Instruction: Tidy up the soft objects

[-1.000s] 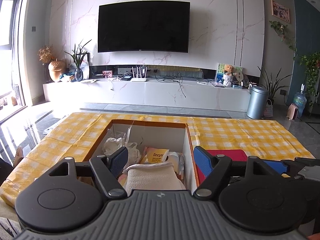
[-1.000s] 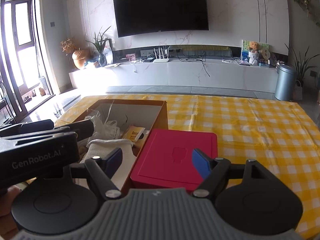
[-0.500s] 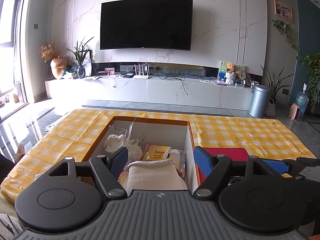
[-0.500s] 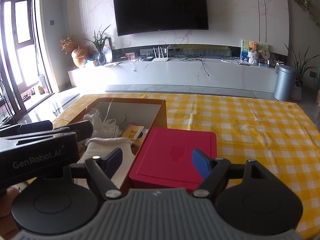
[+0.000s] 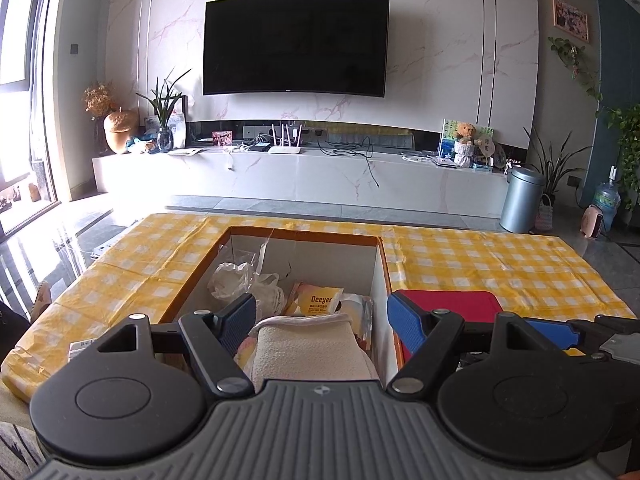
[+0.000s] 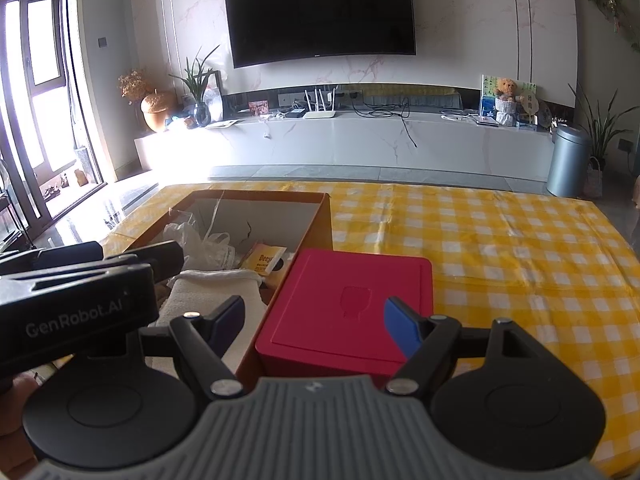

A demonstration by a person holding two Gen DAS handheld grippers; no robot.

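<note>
An open cardboard box stands on the yellow checked table. Inside lie a folded white towel, crumpled plastic bags and a yellow "Deeyeo" packet. My left gripper is open and empty, held above the towel at the box's near end. My right gripper is open and empty above a red lidded box just right of the cardboard box.
The yellow checked tablecloth stretches to the right and far side. Beyond the table stand a white TV bench, a wall TV and a grey bin. The left gripper's body shows at the right wrist view's left.
Both grippers have risen and pulled back slightly; the box and table sit lower in view. Jaws stay open. Nothing in the box has moved.
</note>
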